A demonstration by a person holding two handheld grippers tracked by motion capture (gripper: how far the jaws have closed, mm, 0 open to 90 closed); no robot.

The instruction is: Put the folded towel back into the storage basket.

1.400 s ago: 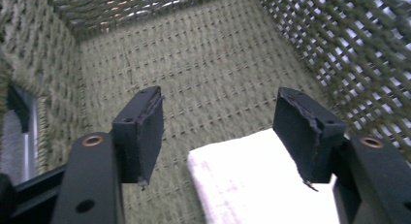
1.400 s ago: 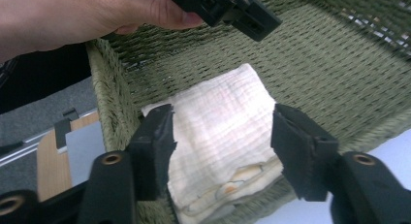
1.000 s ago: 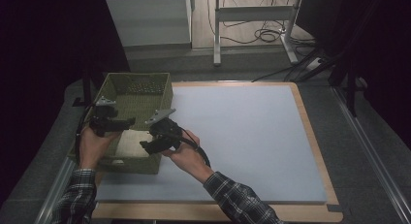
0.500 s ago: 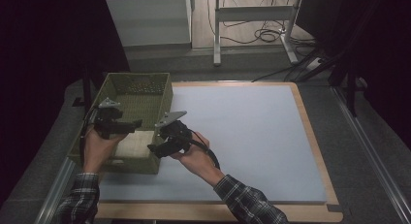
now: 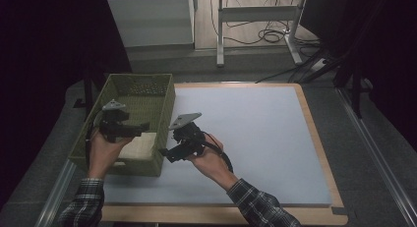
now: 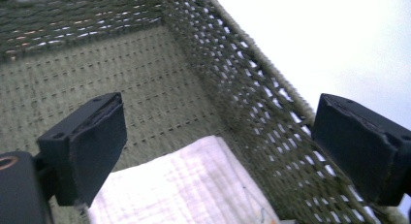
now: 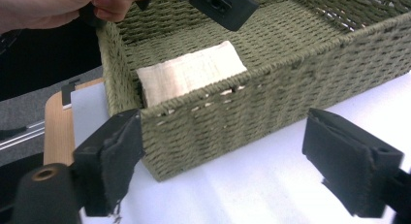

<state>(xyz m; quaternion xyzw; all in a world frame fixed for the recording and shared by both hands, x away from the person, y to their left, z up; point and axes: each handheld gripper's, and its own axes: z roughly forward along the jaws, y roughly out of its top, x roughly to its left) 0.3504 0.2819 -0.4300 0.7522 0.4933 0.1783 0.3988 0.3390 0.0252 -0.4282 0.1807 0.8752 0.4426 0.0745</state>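
Now the folded white cloth [image 5: 139, 147] is seen lying in the near end of the green woven basket [image 5: 147, 84], released, since the jaws of the left gripper [image 5: 142, 127] and right gripper [image 5: 164, 155] have just been opened and drawn back empty, so placement is judged done.

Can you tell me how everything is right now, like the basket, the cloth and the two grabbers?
Basket: upright on the mat's left edge, holding the cloth.
Folded cloth: lying flat in the basket's near corner, let go.
Left hand-held gripper: open, its jaws have just been opening, above the cloth with nothing between them.
Right hand-held gripper: open, its jaws have just been opening, empty, outside the basket's wall.
Mat: flat on the table.
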